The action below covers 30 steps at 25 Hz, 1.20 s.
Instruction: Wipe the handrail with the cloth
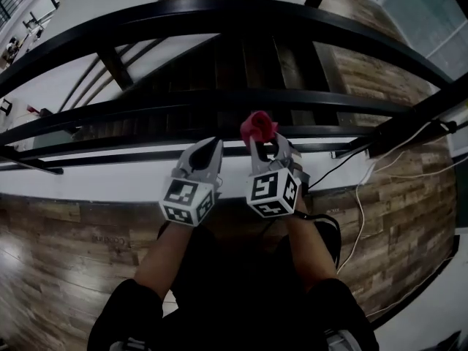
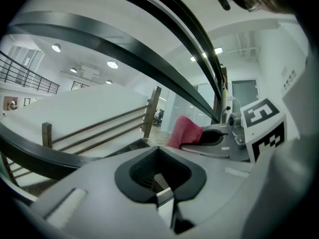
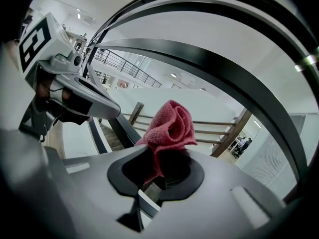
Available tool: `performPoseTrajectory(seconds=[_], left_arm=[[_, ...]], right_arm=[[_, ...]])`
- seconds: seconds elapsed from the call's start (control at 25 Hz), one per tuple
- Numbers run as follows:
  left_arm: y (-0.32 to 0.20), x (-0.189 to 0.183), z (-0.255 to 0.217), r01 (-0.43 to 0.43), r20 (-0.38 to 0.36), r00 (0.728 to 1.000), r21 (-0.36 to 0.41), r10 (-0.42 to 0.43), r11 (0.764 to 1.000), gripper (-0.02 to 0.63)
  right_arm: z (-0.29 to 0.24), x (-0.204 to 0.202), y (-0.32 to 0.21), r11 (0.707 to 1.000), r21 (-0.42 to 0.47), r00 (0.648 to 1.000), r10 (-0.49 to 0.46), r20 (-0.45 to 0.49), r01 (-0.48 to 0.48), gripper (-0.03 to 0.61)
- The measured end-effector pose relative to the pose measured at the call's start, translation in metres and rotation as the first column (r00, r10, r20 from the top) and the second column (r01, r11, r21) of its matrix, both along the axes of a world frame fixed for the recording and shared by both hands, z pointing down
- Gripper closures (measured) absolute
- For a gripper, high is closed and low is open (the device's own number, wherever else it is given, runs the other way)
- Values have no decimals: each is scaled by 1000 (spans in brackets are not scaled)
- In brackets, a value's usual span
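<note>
holding the bunched red cloth (image 1: pixel 257 126) pinched in its fingers, right gripper (image 1: pixel 268 146) waits near the handrail (image 1: pixel 219 13), apparently staged for wiping; left gripper (image 1: pixel 210 151) fingers closed together, empty.

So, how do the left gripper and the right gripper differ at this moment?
The right gripper is shut on the pink cloth; the left gripper is shut on nothing. The right gripper's marker cube shows a different pattern from the left gripper's marker cube. Both are grey, side by side, pointing toward the black handrail.
</note>
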<state>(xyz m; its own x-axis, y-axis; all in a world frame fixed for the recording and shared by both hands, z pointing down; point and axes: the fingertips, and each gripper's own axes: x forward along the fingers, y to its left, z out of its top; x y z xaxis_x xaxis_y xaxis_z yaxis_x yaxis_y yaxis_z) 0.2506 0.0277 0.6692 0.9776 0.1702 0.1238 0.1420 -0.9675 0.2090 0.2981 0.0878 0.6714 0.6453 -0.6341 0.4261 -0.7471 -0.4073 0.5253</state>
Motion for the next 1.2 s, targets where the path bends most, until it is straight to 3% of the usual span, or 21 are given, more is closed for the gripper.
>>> performPoseTrajectory(seconds=[0.2, 0.8, 1.2], left_arm=[[40, 21, -2, 5, -11, 1000, 20, -5, 1000, 615], [94, 46, -12, 210, -27, 977, 5, -210, 978, 615], [137, 77, -7, 217, -13, 976, 32, -216, 976, 615]], right_arm=[[0, 14, 28, 999, 34, 999, -36, -6, 36, 538], [10, 50, 78, 988, 29, 988, -153, 32, 152, 538], [12, 75, 122, 988, 35, 987, -151, 52, 149, 537]])
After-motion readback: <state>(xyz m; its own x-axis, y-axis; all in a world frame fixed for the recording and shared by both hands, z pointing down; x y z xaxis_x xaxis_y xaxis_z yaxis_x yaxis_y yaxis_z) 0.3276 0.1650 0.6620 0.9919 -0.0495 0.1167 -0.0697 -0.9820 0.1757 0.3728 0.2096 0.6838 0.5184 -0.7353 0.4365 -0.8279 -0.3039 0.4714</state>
